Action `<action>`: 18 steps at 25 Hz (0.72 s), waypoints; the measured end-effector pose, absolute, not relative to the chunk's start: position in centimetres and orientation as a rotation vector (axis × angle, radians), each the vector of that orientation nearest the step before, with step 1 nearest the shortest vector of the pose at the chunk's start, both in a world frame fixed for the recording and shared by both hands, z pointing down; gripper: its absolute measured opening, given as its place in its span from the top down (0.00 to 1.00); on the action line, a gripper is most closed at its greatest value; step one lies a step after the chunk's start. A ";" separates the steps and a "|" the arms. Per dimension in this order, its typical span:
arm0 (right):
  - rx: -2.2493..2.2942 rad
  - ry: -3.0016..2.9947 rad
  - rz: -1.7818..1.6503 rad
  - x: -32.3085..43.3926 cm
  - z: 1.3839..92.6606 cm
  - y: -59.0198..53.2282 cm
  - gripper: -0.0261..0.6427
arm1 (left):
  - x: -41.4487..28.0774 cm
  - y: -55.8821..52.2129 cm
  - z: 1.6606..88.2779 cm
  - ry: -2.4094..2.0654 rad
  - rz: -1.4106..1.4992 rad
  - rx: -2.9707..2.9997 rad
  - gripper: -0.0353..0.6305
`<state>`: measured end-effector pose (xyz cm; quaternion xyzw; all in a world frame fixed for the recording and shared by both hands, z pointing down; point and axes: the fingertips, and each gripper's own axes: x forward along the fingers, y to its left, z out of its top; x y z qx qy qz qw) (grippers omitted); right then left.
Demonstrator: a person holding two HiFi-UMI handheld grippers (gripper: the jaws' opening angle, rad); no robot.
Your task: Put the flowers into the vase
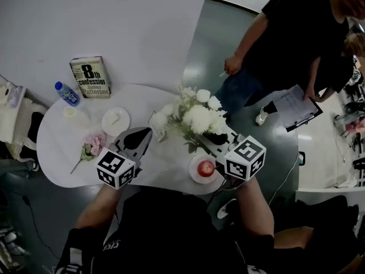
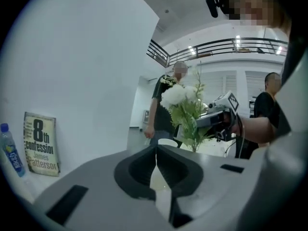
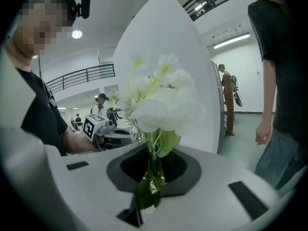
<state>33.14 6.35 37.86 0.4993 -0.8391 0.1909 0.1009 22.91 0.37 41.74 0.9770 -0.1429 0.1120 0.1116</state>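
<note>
Bright, even indoor light from ceiling strips [image 3: 231,40]; faint shadows on the white tabletop [image 1: 57,144]. Both gripper views bulge heavily, corners vignetted black; the close white flowers [image 3: 163,102] look washed-out and soft.

White wall [image 1: 114,21], grey floor [image 1: 206,49], white rounded table [image 1: 57,146], balcony railing [image 2: 231,45], ceiling lights [image 2: 237,37]

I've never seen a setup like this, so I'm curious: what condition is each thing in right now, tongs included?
left tongs: shut, nothing between them.
right tongs: shut on the white flowers.
white flowers: held upright by their stems, not in a vase.
pink flower: lying flat on the table.
bottle: upright, blue cap on.
book: closed, standing upright.
</note>
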 end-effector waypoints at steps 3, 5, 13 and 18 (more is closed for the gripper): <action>1.538 -2.503 0.539 34.7 36.1 6.9 0.86 | 24.8 1.3 42.5 -0.365 0.375 2.889 0.93; 1.577 -2.520 0.520 35.9 34.7 7.1 0.86 | 26.2 1.7 43.2 -0.329 0.414 2.901 0.93; 1.696 -2.568 0.481 40.5 30.1 6.5 0.86 | 31.5 2.2 46.2 -0.223 0.564 2.860 0.93; 1.738 -2.575 0.411 40.8 28.4 6.3 0.86 | 33.2 2.7 47.3 -0.170 0.583 2.884 0.92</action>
